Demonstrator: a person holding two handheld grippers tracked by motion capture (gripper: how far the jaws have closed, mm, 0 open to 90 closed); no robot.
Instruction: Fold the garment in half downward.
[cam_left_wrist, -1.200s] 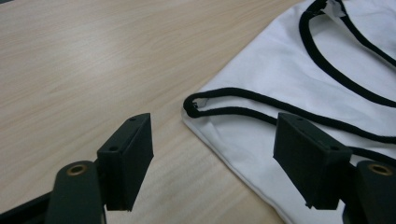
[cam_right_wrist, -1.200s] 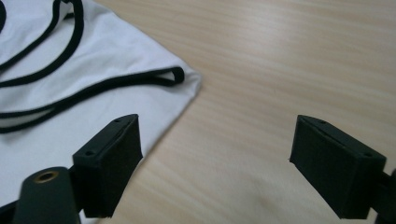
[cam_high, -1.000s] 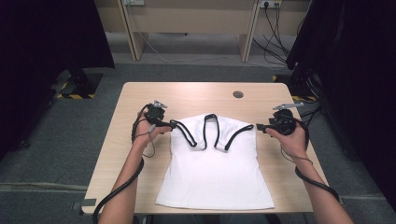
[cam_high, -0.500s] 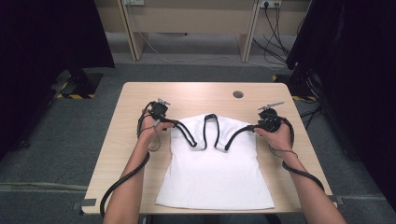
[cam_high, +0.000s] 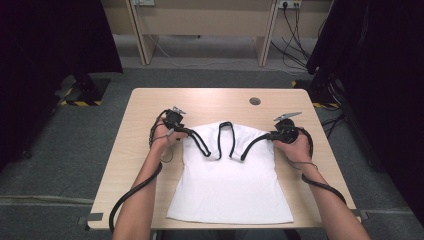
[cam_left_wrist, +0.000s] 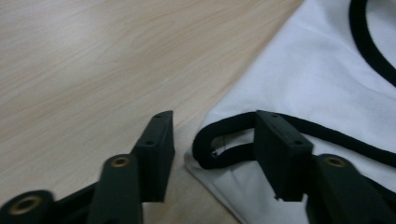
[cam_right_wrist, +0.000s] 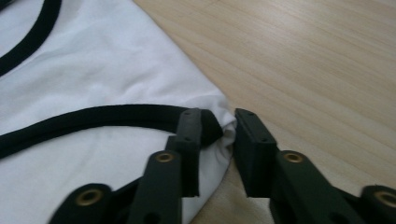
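On the light wooden table (cam_high: 150, 165) lies a white sleeveless top with black trim (cam_high: 230, 185). The left gripper (cam_left_wrist: 212, 140), jaws just closing but not yet pressing, straddles its left shoulder corner. The right gripper (cam_right_wrist: 218, 135) pinches the other corner; both shoulder tips sit half hidden between jaws.

Count: one white top (cam_high: 230, 185) with black trim, two grippers — left gripper (cam_high: 176, 128), right gripper (cam_high: 276, 135) — one table (cam_high: 200, 102).

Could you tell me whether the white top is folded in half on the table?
No, the top lies spread flat on the table, with its neckline and hem both in sight in the high view.
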